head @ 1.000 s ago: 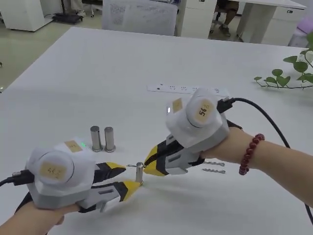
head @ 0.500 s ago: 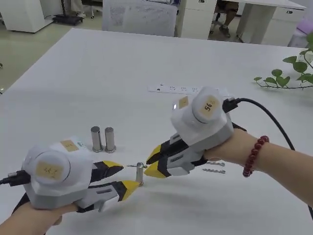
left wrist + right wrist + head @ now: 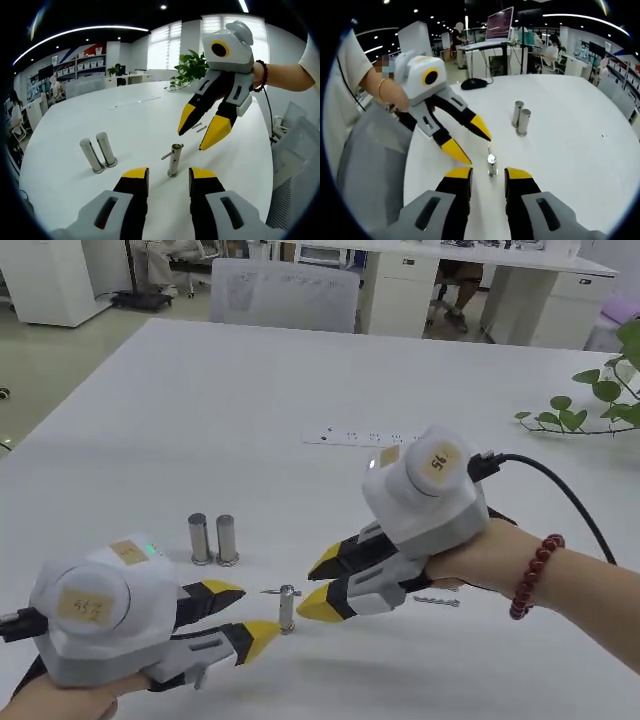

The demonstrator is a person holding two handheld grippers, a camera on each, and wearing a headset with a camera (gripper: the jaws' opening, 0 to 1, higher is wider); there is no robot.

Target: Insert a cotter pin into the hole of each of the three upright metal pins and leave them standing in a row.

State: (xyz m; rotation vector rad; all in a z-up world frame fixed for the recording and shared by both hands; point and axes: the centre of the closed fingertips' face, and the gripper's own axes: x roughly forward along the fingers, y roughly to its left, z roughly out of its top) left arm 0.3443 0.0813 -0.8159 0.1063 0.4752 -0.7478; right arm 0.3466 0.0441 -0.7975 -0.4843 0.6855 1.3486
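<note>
Three metal pins stand upright on the white table (image 3: 150, 390). The nearest pin (image 3: 287, 607) carries a cotter pin (image 3: 276, 591) crosswise near its top, apparently through its hole, though the detail is small. It stands free between the left gripper (image 3: 252, 610) and the right gripper (image 3: 313, 588), each with jaws parted and holding nothing. The pair of bare pins (image 3: 200, 538) stands side by side beyond the left gripper. A loose cotter pin (image 3: 436, 600) lies by the right hand (image 3: 480, 555); a power strip (image 3: 360, 436) lies farther back.
</note>
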